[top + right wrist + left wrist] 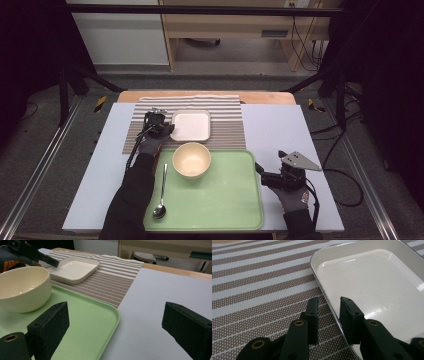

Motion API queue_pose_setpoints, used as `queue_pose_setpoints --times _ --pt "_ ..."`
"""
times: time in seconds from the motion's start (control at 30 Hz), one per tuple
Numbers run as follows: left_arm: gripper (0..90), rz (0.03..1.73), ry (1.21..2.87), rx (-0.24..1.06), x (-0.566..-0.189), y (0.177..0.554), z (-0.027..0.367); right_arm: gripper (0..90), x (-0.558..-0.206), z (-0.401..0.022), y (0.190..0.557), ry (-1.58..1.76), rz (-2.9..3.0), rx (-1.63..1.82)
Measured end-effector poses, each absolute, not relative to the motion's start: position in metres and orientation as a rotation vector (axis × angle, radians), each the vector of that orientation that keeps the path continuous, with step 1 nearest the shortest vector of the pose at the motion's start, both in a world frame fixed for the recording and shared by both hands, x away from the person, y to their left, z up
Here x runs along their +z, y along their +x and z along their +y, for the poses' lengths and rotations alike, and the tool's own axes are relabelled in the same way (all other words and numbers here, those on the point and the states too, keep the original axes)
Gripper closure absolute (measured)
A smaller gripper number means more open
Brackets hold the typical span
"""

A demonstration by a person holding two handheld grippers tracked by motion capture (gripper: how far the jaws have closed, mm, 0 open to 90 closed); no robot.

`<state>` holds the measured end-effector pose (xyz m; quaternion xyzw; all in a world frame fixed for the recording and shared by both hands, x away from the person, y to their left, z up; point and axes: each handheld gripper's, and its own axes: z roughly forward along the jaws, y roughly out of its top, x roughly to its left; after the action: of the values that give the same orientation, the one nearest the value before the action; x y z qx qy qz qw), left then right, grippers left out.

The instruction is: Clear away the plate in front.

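While straddling the white plate's (372,287) rim, left tool (329,305) narrowly parted, not yet gripping.

no readable text, no labels, no brand marks, no numbers, no signs, white square dish (372,285) unmarked, bowl (191,159) plain, green tray (220,200) plain, striped mat (257,282) pattern only

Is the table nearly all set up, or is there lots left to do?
Partway, it seems. The bowl and spoon lie on the green tray. The left gripper straddles the rim of the square plate on the striped mat, not yet pinching. The right gripper waits open.
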<state>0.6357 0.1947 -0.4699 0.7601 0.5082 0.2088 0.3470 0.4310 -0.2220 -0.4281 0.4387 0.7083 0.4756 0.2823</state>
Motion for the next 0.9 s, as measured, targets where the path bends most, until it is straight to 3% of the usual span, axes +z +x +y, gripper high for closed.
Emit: queue_pose_setpoints --times 0.9 --pt "79.1 1.392 1.972 0.514 -0.4706 0.6360 0.1849 7.7 -0.4282 -0.2215 0.4316 1.174 1.898 1.277"
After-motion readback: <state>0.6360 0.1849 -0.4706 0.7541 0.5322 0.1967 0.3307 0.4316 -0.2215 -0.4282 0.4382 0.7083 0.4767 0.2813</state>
